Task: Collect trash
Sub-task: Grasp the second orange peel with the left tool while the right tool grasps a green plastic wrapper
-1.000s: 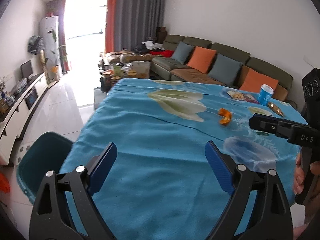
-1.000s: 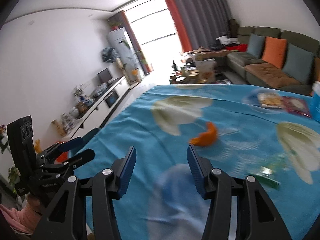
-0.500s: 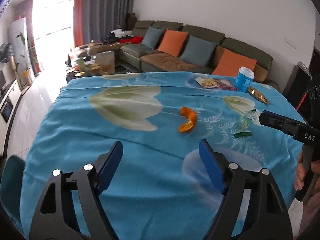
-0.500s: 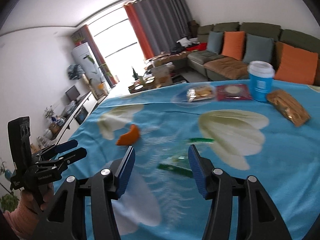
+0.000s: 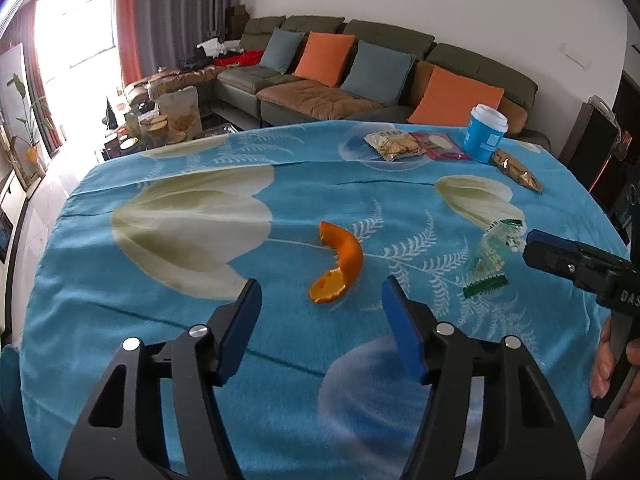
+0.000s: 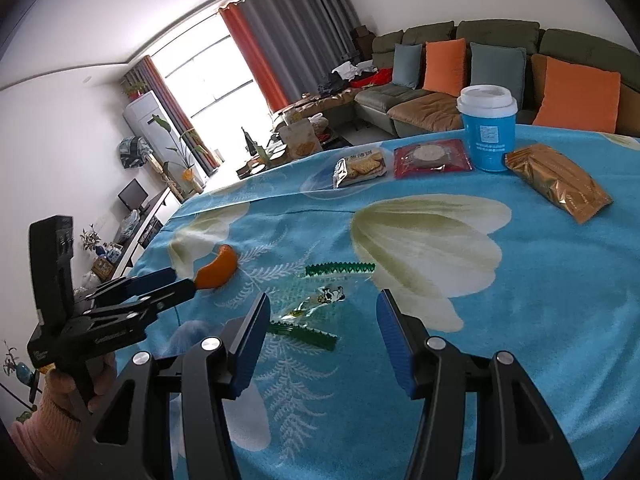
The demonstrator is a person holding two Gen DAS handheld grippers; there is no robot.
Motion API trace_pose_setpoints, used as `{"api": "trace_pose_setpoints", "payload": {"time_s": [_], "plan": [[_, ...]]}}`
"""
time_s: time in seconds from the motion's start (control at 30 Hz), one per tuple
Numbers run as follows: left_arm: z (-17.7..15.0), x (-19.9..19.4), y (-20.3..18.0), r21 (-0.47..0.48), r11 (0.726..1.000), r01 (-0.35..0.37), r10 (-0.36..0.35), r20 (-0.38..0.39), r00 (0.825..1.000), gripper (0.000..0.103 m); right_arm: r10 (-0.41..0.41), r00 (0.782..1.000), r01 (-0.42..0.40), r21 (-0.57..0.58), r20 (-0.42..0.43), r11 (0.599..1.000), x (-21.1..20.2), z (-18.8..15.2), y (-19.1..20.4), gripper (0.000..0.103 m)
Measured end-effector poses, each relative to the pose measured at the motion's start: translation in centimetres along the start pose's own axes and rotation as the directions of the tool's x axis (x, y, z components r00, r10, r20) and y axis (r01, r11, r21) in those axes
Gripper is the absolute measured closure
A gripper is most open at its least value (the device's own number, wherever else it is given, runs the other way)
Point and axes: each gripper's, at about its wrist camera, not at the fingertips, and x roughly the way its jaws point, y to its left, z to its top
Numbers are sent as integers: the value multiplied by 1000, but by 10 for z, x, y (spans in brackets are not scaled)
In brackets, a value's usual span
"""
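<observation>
A curved orange peel [image 5: 339, 265] lies on the blue flowered tablecloth [image 5: 160, 320], just beyond my open left gripper [image 5: 321, 312]. It also shows in the right wrist view [image 6: 218, 269], with the left gripper [image 6: 176, 280] next to it. A clear empty wrapper with green edges [image 6: 316, 300] lies just ahead of my open right gripper [image 6: 321, 320]. The wrapper also shows in the left wrist view [image 5: 490, 258], with the right gripper's tip [image 5: 540, 248] beside it. Both grippers are empty.
At the far side of the table stand a blue paper cup [image 6: 488, 128], a cracker pack [image 6: 360, 168], a red packet [image 6: 432, 158] and a gold snack bag [image 6: 560, 182]. A sofa with cushions [image 5: 360, 72] is behind the table.
Both grippers have swung right and moved in over the table. The peel now lies close before the left gripper and the wrapper close before the right. Both stay open.
</observation>
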Motion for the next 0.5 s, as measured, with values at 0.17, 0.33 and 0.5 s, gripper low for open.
{"api": "trace_pose_setpoints", "payload": {"time_s": [0.17,0.33,0.5], "plan": [[6,19,-3,4,1000,2,-1,-47,999,47,10,1000,-10,-1,-12,1000,5,0,-1,50],[8,29,-2,-3,1000,3,-3,-76,997,59,18,999,-18,-1,-27,1000,8,0,0,50],[7,28,-4,12,1000,14,-13,-75,997,73,22,999,-22,-4,-49,1000,13,2,3,53]]}}
